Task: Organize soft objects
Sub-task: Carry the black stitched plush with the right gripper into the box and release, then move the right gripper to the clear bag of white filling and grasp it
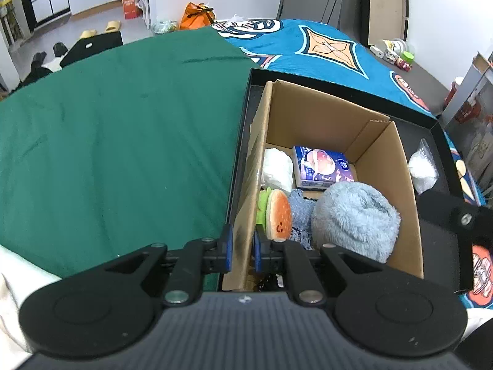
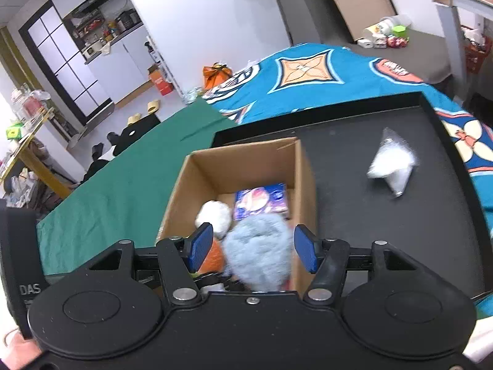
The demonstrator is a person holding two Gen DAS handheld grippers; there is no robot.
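A cardboard box (image 1: 311, 114) stands in a black tray (image 1: 437, 246) on the bed. Inside lie a fluffy light-blue plush (image 1: 354, 215), a burger plush (image 1: 279, 212), a white soft bundle (image 1: 277, 166), a purple tissue pack (image 1: 322, 166) and a blue cloth (image 1: 300, 212). My left gripper (image 1: 242, 251) is shut on the box's left wall. My right gripper (image 2: 252, 248) is open above the blue plush (image 2: 258, 252), its pads on either side and apart from it. A white filled plastic bag (image 2: 389, 163) lies on the tray (image 2: 369, 215) to the right of the box (image 2: 240, 160).
The bed has a green sheet (image 1: 107, 141) on the left and a blue patterned blanket (image 1: 323, 46) behind the tray. The right gripper's body (image 1: 456, 219) shows at the right edge of the left wrist view. Slippers, boxes and shelves are on the floor beyond.
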